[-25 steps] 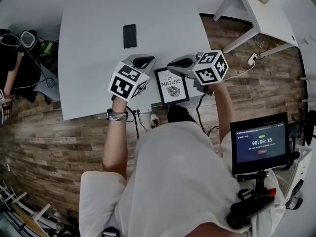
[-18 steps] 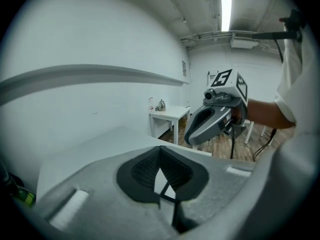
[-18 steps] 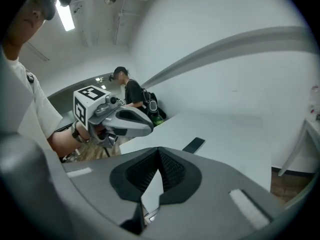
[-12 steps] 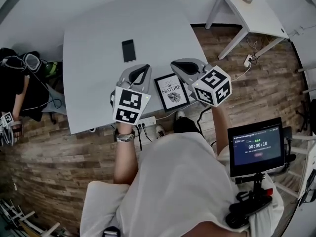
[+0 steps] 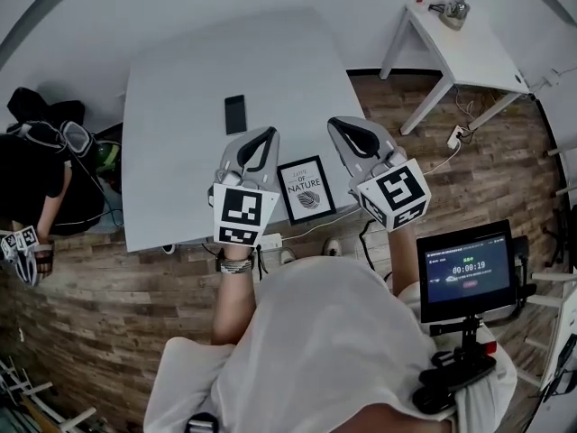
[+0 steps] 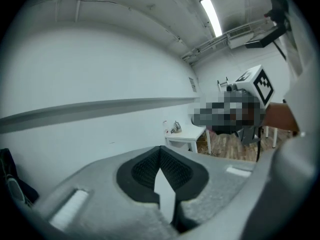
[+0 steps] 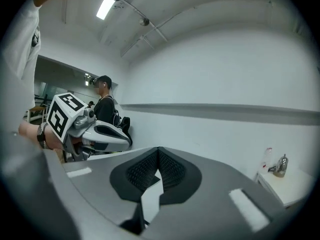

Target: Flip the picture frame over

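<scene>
The black picture frame (image 5: 306,189) lies print side up near the front edge of the grey table (image 5: 180,88), and nothing touches it. My left gripper (image 5: 264,139) is held in the air to the frame's left, shut and empty. To the frame's right my right gripper (image 5: 348,127) is also raised, shut with nothing in it. In the left gripper view the shut left gripper (image 6: 160,153) aims roughly level at the wall, with the right gripper's marker cube (image 6: 260,84) beside it. The right gripper (image 7: 159,154) likewise points at the wall, the left gripper (image 7: 97,134) at its left.
A black phone (image 5: 235,114) lies farther back on the table. A white side table (image 5: 460,48) with a kettle (image 5: 453,11) stands at the right rear. A screen on a stand (image 5: 469,269) is by my right side. A person (image 5: 36,174) is at the left.
Both grippers have risen away from the table and tipped up toward level, staying shut. The frame has not moved.
</scene>
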